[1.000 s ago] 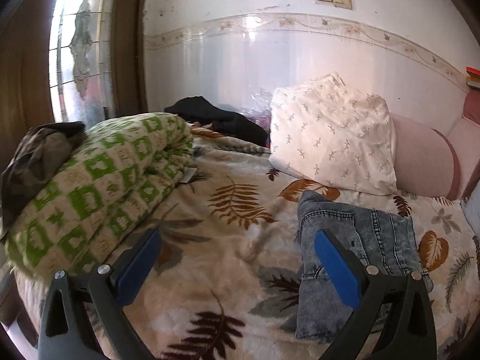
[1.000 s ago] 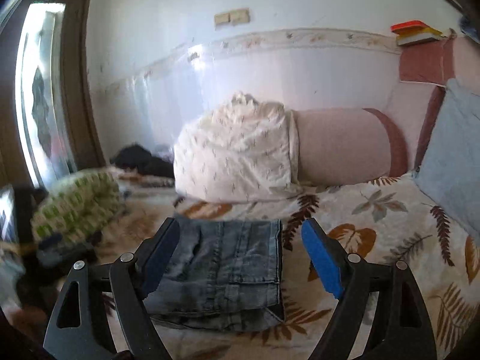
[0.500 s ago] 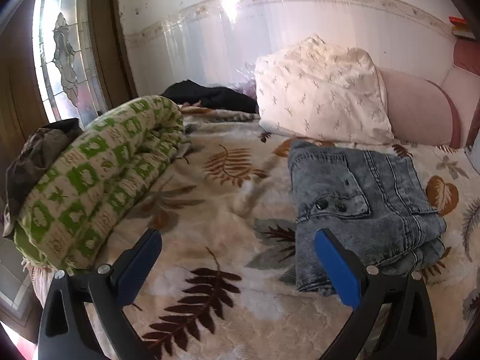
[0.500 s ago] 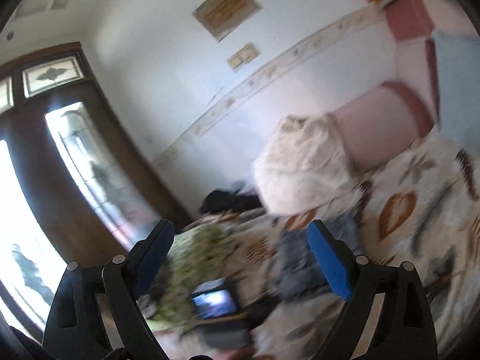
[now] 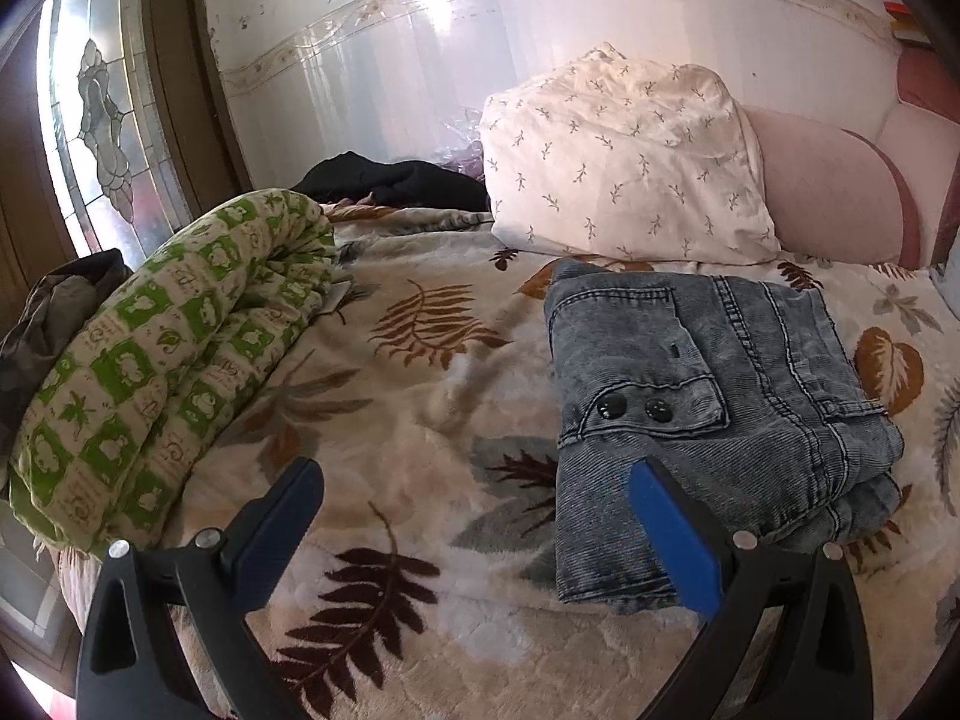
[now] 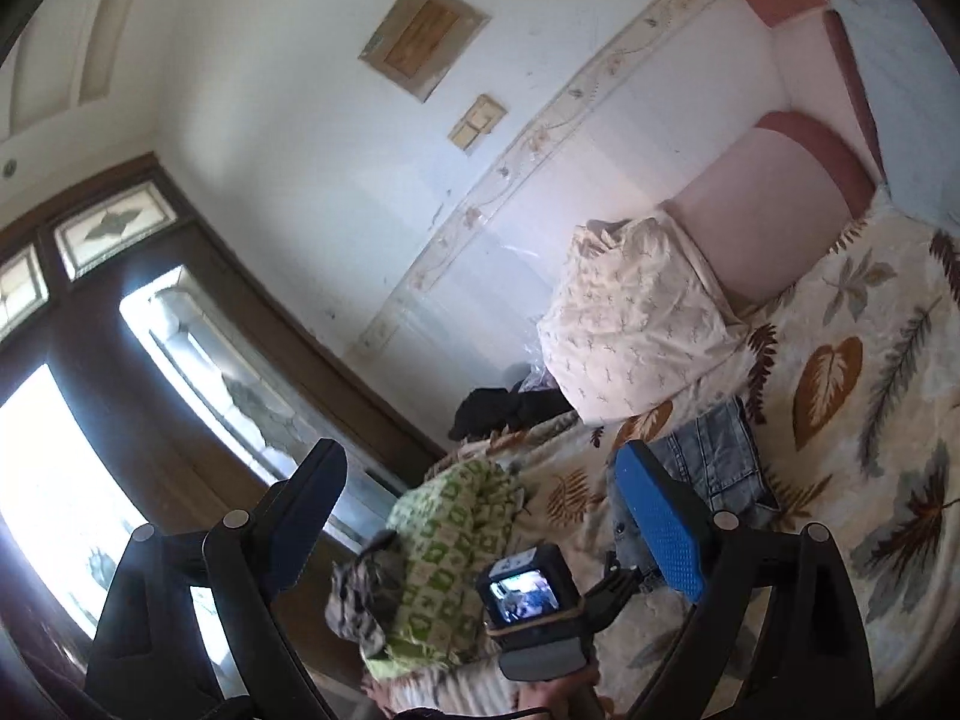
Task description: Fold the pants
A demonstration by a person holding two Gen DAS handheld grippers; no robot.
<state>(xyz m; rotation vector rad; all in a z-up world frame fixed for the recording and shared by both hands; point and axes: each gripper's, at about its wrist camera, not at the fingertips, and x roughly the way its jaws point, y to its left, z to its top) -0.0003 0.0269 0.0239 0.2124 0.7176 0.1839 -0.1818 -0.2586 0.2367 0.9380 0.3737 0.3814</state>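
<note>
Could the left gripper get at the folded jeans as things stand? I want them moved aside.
Probably yes. The left gripper hangs open just short of the folded jeans, which lie on the leaf-print blanket with nothing on top or in between.

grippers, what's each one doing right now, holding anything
Left gripper: open, holding nothing, over the bed beside the jeans.
Right gripper: open, holding nothing, just opened wider.

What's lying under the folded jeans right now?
The folded jeans rest directly on the leaf-print blanket, whose pattern shows on every side of them. Whether anything is tucked beneath the denim cannot be seen; the stack covers that patch.
</note>
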